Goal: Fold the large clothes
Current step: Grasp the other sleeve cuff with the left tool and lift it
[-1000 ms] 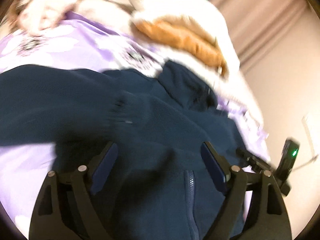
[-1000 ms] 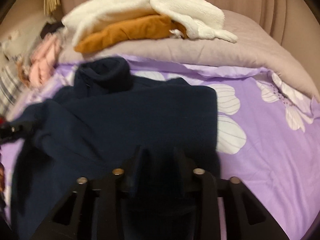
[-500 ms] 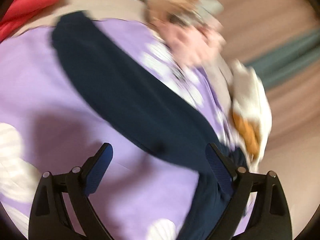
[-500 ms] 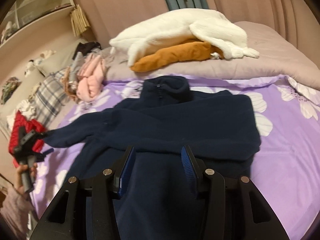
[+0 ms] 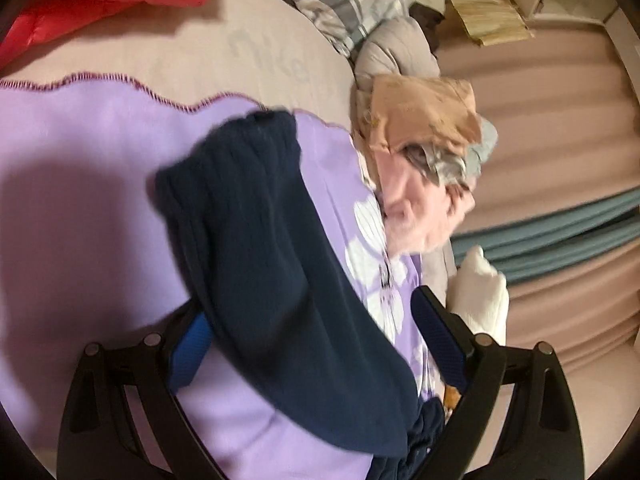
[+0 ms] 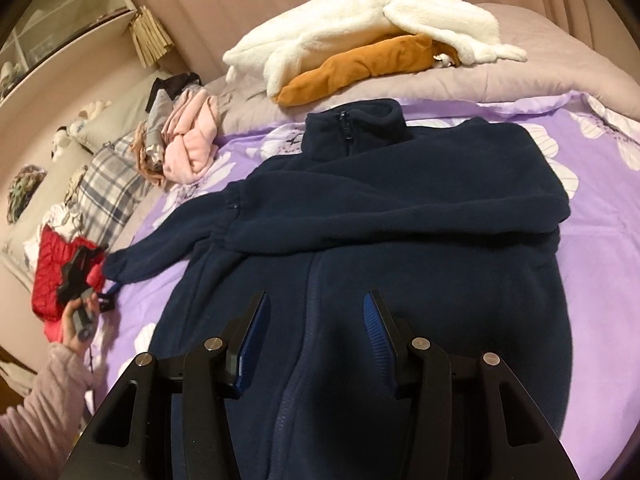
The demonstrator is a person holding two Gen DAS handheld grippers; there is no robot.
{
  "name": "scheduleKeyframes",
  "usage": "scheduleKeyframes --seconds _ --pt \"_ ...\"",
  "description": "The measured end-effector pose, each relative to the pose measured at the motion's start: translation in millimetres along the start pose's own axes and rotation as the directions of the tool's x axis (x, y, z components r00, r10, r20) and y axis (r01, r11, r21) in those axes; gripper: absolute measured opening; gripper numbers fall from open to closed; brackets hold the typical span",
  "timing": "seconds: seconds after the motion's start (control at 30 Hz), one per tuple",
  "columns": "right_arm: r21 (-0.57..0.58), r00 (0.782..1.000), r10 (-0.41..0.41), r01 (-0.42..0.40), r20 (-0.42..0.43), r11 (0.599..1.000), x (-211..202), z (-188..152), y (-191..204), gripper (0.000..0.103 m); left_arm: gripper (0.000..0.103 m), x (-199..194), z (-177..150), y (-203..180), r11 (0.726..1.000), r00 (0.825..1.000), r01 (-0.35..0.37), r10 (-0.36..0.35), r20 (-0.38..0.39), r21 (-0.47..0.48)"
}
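A navy fleece jacket (image 6: pixel 400 216) lies front up on the purple flowered bedspread (image 6: pixel 600 208), collar toward the pillows. One sleeve is folded across its chest. The other sleeve (image 5: pixel 264 248) stretches out to the left, cuff near the bedspread's edge. My left gripper (image 5: pixel 308 320) is open, its jaws on either side of this sleeve, just above it. In the right wrist view the left gripper (image 6: pixel 80 276) shows at the cuff. My right gripper (image 6: pixel 316 312) is open and empty above the jacket's lower front.
A white fleece (image 6: pixel 360 28) and an orange garment (image 6: pixel 360 68) lie on the pillows. Pink clothes (image 6: pixel 192 144), a plaid pillow (image 6: pixel 108 188) and a red jacket (image 6: pixel 52 276) lie along the bed's left side. Curtains hang behind the bed.
My left gripper has swung from the jacket's body out along the sleeve to its cuff end. My right gripper has opened, let go of the folded sleeve and pulled back.
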State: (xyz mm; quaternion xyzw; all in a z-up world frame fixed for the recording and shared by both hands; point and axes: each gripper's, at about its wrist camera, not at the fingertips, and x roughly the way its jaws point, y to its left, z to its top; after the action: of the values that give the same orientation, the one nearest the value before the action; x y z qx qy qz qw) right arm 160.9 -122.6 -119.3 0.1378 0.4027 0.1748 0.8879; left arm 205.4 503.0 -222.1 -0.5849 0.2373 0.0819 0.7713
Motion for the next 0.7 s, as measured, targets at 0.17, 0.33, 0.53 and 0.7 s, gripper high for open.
scheduleKeyframes --seconds 0.17,0.33,0.53,0.7 --pt "0.028 0.999 -0.025 0.026 -0.027 0.999 8.7 -7.9 -3.6 0.049 0.074 3.4 6.2 -5.7 0.992 0.991 -0.125 0.124 0.052 0.022" --pt "0.021 0.998 -0.047 0.048 -0.028 0.999 4.7 -12.8 -5.8 0.049 0.014 7.0 -0.4 -20.7 0.961 0.972 -0.235 0.233 0.033 0.147" --pt "0.034 0.998 -0.053 0.054 -0.014 0.998 -5.1 -14.1 -14.9 0.049 0.012 -9.5 -19.1 -71.5 0.917 0.971 -0.239 0.215 0.108 0.320" --pt "0.051 0.998 -0.064 0.063 0.004 0.997 -13.1 -17.1 -19.8 0.049 0.012 -15.4 -49.5 -143.6 0.840 0.979 -0.201 0.157 0.128 0.503"
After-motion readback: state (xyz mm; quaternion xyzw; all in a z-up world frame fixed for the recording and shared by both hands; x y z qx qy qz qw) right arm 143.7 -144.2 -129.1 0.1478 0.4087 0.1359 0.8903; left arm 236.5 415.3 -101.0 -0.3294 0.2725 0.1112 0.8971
